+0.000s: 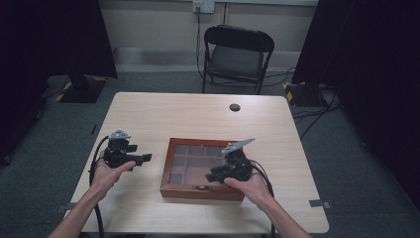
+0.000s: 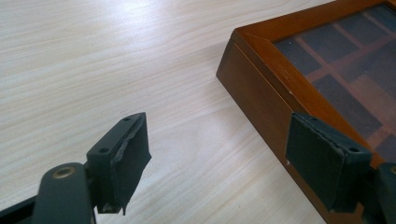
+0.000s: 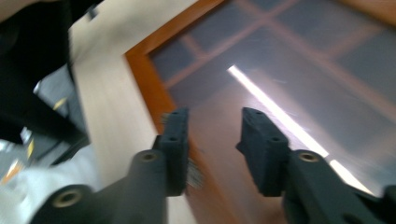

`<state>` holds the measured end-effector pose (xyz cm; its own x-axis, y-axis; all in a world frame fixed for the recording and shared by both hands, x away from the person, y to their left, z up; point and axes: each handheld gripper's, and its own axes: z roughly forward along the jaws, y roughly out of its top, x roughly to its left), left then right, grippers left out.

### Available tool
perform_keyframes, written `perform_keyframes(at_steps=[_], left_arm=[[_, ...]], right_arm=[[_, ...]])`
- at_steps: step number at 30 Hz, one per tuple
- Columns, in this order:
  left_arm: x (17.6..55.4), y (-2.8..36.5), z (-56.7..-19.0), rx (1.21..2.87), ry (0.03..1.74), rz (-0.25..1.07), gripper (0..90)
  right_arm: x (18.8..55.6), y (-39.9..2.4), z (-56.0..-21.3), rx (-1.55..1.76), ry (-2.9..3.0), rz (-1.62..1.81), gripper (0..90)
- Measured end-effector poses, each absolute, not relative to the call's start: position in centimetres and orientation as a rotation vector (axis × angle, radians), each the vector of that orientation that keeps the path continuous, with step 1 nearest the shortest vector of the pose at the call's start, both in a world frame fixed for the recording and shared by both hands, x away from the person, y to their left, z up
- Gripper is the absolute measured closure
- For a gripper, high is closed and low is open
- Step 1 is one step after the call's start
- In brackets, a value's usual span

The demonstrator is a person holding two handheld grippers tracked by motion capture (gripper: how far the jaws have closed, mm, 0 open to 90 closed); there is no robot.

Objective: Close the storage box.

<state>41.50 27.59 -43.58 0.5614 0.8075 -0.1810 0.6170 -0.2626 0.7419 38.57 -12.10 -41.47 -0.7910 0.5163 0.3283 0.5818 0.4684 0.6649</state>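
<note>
Near the person, the wooden box is sitting shut on the tabletop, the right tool is hovering over its glass lid with jaws apart, the left tool is waiting open just left, so lifting the lid probably comes next.

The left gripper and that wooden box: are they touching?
Apart. In the high view, bare table separates the left gripper from the wooden box; its jaws stand open with nothing between them.
</note>
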Motion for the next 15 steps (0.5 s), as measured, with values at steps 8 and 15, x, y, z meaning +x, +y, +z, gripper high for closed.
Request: perform_keyframes(at_steps=[8, 15], left_arm=[[40.9, 29.9, -44.5, 2.027, 1.203, 0.313, 20.7], [41.1, 31.5, -46.8, 2.101, 1.282, 0.316, 18.0]], right_arm=[[38.2, -19.9, -41.9, -1.435, -2.572, -1.366, 26.1], [38.4, -25.2, -44.5, -1.789, -2.529, -1.243, 15.6]])
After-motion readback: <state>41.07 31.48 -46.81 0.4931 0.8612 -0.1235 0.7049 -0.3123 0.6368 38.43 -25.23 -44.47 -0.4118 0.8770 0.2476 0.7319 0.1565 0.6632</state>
